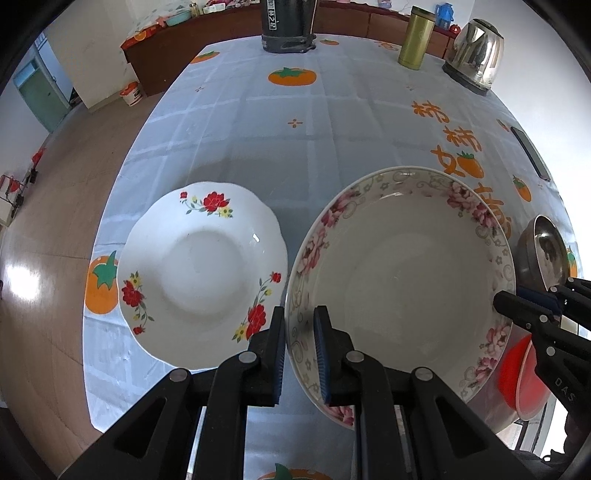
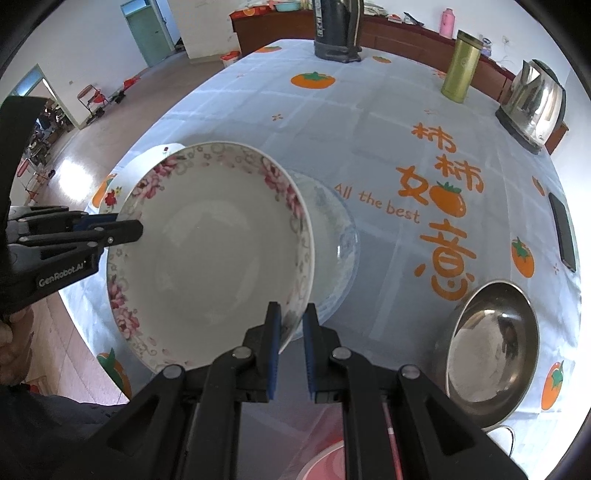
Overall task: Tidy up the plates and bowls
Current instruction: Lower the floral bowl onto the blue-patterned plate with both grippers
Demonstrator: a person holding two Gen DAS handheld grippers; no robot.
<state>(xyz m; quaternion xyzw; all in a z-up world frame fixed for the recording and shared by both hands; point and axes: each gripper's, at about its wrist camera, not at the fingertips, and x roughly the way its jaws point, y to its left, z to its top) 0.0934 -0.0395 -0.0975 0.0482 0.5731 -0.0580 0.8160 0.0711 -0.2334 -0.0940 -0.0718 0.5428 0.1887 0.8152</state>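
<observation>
The pink-flowered bowl (image 1: 406, 273) fills the centre right of the left wrist view and the centre left of the right wrist view, tilted and held off the bench (image 1: 295, 129) by both tongs. The left tongs (image 1: 300, 354) pinch its rim at the lower middle of their own view; the right tongs (image 2: 291, 350) pinch the opposite rim at the lower middle of theirs. Just left of the bowl in the left view lies a white plate (image 1: 203, 273) with red flowers, flat on the bench. In the right view a clear glass dish (image 2: 340, 243) sits under and behind the bowl's right edge. A steel bowl (image 2: 491, 347) rests at lower right. Further back stand a green flask (image 2: 461, 70), a kettle (image 2: 532, 103) and a dark jug (image 2: 336, 33); a phone (image 2: 563, 230) lies at the right edge.
</observation>
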